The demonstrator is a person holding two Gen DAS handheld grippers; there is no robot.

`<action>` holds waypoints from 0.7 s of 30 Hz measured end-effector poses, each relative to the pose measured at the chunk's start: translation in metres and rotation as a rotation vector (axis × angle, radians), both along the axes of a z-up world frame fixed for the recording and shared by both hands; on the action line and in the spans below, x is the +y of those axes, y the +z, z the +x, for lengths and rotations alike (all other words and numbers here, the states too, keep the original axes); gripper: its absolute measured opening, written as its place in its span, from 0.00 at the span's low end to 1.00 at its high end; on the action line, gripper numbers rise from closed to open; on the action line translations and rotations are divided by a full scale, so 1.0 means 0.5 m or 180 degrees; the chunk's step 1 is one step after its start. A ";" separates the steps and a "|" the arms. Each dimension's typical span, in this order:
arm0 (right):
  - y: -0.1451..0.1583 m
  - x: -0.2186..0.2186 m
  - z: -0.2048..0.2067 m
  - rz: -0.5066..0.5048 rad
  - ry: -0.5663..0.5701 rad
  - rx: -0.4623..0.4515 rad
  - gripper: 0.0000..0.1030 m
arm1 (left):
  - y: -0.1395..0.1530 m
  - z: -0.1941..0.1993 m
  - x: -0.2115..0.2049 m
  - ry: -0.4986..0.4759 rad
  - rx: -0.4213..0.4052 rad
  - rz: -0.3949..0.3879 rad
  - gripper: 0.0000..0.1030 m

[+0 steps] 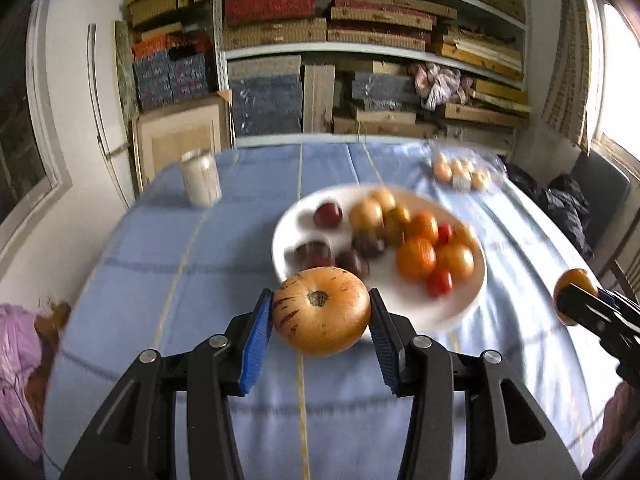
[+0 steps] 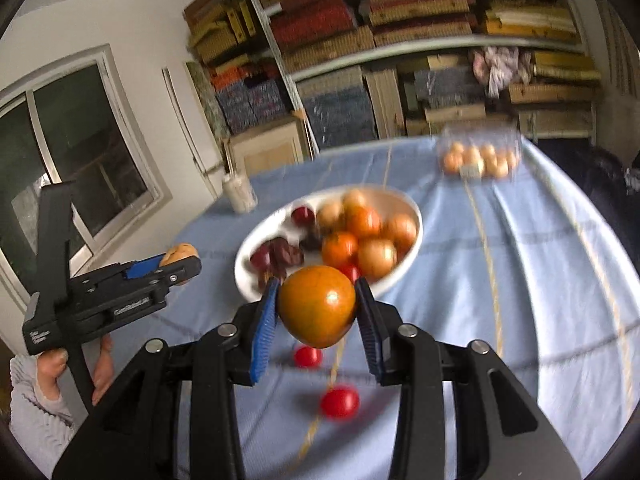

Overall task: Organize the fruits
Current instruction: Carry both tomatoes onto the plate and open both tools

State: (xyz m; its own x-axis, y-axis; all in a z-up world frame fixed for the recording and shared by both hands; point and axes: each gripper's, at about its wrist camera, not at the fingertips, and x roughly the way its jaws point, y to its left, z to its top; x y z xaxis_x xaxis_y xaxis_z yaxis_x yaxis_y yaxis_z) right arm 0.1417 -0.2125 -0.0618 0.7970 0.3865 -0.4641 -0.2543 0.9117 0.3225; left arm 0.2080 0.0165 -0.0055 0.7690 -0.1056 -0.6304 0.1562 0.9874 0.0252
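My left gripper (image 1: 320,312) is shut on a tan, purple-streaked round fruit (image 1: 320,310) and holds it above the blue cloth, just short of the white plate (image 1: 460,300). The plate holds several orange, yellow, dark red and small red fruits. My right gripper (image 2: 316,312) is shut on a smooth orange fruit (image 2: 317,306) in front of the same plate (image 2: 400,276). Two small red tomatoes (image 2: 339,401) lie on the cloth under it. The right gripper also shows at the right edge of the left wrist view (image 1: 576,298); the left gripper shows at the left of the right wrist view (image 2: 180,262).
A clear box of pale round fruits (image 1: 462,172) stands at the table's far right. A white jar (image 1: 201,180) stands at the far left. The round table (image 1: 160,260) has a light blue cloth. Shelves of stacked boxes (image 1: 360,40) fill the wall behind.
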 end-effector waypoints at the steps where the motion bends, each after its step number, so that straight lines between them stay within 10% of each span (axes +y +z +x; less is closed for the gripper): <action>1: 0.011 0.004 0.010 -0.0024 -0.0007 -0.0037 0.36 | 0.010 0.021 -0.004 0.0006 -0.0019 -0.0002 0.46; 21: -0.076 0.147 0.202 -0.0620 0.0272 0.0218 0.36 | -0.081 0.277 -0.050 0.0054 0.0247 -0.0168 0.46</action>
